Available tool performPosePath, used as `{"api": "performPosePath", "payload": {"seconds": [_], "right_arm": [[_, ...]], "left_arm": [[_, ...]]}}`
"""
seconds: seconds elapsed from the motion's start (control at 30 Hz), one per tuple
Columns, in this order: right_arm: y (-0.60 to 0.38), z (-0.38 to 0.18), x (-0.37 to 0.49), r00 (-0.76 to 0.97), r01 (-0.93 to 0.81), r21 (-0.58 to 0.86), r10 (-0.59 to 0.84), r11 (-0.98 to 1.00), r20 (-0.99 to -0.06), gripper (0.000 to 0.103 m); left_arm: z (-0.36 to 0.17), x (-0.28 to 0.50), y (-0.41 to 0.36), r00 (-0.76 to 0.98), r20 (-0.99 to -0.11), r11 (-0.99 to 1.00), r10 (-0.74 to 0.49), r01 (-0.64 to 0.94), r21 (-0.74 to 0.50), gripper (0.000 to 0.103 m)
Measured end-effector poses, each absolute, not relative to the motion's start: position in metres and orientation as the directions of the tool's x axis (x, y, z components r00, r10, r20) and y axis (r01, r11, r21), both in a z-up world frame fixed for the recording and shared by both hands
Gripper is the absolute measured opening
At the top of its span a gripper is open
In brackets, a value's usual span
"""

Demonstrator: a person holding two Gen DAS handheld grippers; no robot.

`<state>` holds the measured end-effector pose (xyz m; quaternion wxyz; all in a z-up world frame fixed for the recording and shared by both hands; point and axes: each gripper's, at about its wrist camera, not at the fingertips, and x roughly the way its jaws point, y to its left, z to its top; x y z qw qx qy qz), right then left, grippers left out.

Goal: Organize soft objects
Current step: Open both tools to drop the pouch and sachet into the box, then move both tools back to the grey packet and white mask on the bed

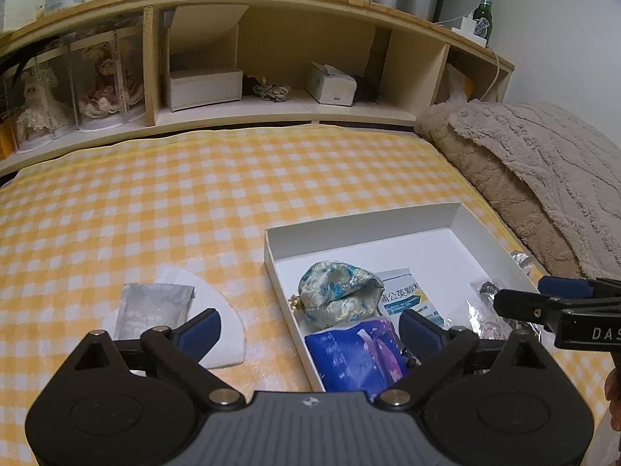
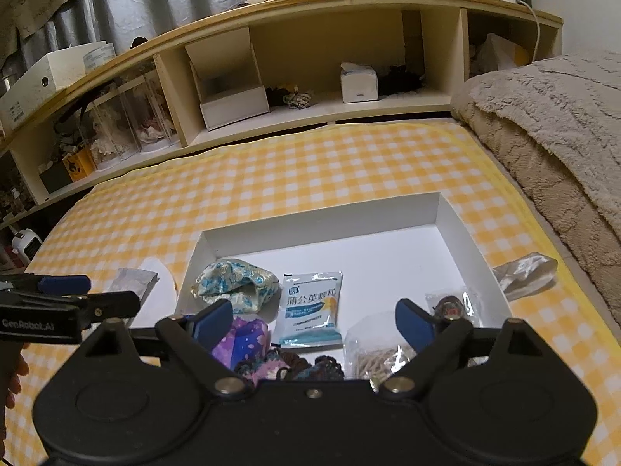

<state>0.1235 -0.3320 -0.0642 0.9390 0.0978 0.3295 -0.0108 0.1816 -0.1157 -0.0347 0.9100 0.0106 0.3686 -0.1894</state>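
Observation:
A shallow white box (image 1: 458, 211) (image 2: 322, 222) lies on the yellow checked bed. Inside it are a blue-and-gold brocade pouch (image 1: 337, 291) (image 2: 236, 279), a blue-white sachet (image 1: 407, 297) (image 2: 312, 303), a blue-purple packet (image 1: 349, 357) (image 2: 242, 336), a dark crocheted piece (image 2: 306, 367) and clear bags (image 2: 372, 349). Left of the box, a grey sachet (image 1: 155, 306) (image 2: 132, 279) rests on a white pad (image 1: 227, 310). A silvery satin pouch (image 2: 524, 272) lies to the box's right. My left gripper (image 1: 310, 326) hovers open over the box's left wall. My right gripper (image 2: 314, 316) is open above the box's near end. Neither holds anything.
A wooden headboard shelf (image 1: 271, 11) runs along the back with a tissue box (image 1: 330, 83), an open white box (image 1: 202, 85) and dolls in clear cases (image 1: 104, 81). A green bottle (image 1: 483, 13) stands on top. A folded beige blanket (image 1: 543, 171) lies at the right.

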Motion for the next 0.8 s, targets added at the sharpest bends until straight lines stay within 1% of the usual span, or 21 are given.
{"api": "performPosePath", "payload": {"seconds": [0.07, 0.2, 0.3, 0.47, 0.8], "right_arm": [[-0.332, -0.063, 0.119, 0.785, 0.091, 0.174, 0.037, 0.981, -0.619, 0.097], [-0.331, -0.059, 0.11, 0.798, 0.111, 0.159, 0.007, 0.981, -0.602, 0.103], [-0.329, -0.056, 0.103, 0.813, 0.112, 0.153, -0.002, 0.982, -0.582, 0.103], [-0.325, -0.054, 0.098, 0.817, 0.114, 0.145, -0.009, 0.983, -0.577, 0.103], [-0.316, -0.05, 0.095, 0.828, 0.12, 0.142, -0.02, 0.983, -0.561, 0.103]], "left_arm": [[-0.033, 0.178, -0.112, 0.664, -0.671, 0.932, -0.331, 0.343, -0.12, 0.103], [-0.029, 0.172, -0.106, 0.677, -0.66, 0.936, -0.326, 0.33, -0.124, 0.103], [-0.028, 0.168, -0.103, 0.678, -0.662, 0.939, -0.319, 0.32, -0.125, 0.103], [-0.027, 0.163, -0.095, 0.675, -0.66, 0.938, -0.329, 0.315, -0.145, 0.103], [-0.021, 0.158, -0.068, 0.693, -0.65, 0.947, -0.31, 0.283, -0.15, 0.103]]}}
